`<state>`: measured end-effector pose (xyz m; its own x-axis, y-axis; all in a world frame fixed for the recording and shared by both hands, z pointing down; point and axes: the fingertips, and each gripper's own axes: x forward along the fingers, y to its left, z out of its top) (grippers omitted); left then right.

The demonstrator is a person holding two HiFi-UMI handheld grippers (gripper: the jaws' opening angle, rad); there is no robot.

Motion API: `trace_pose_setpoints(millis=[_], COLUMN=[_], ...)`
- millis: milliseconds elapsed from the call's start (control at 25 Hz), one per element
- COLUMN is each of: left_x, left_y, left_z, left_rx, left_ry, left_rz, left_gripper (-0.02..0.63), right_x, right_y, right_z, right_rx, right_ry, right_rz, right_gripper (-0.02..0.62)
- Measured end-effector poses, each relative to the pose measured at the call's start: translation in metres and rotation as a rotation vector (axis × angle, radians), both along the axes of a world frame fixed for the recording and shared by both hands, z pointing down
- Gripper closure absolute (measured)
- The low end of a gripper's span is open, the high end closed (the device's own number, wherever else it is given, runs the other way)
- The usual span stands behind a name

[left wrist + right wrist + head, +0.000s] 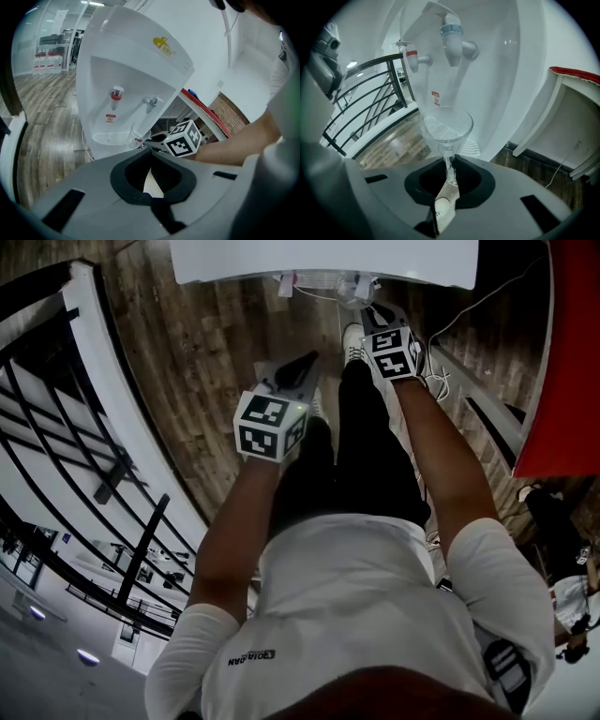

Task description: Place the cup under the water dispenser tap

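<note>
The white water dispenser (133,70) has a red tap (116,93) and a grey tap with a blue band (452,37). My right gripper (447,161) is shut on the wall of a clear plastic cup (445,125). It holds the cup upright in front of the dispenser, just below the blue-banded tap and above the drip grille (471,148). The left gripper view shows the cup (137,136) beside the right gripper's marker cube (183,138). My left gripper (151,165) hangs back to the left with its jaws together and nothing in them.
A black railing (370,103) and a white rail (122,409) run along the left over the wooden floor (42,108). A red-topped white frame (572,75) stands right of the dispenser. Cables (441,381) lie by its base.
</note>
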<state>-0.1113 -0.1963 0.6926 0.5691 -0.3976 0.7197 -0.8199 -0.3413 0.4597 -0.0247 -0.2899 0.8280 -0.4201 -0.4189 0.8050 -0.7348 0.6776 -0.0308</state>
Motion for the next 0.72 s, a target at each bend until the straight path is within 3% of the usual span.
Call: trace_pose_setpoints(millis=[720], left_x=[-0.002], left_y=[0.003], left_z=[0.010], left_rx=[-0.030], left_ry=[0.036], left_rz=[-0.005], left_gripper=[0.611], right_x=[-0.006], right_y=[-0.033], right_z=[0.009], right_rx=[0.096], right_ry=[0.046], right_rz=[-0.028], right_gripper=[0.546])
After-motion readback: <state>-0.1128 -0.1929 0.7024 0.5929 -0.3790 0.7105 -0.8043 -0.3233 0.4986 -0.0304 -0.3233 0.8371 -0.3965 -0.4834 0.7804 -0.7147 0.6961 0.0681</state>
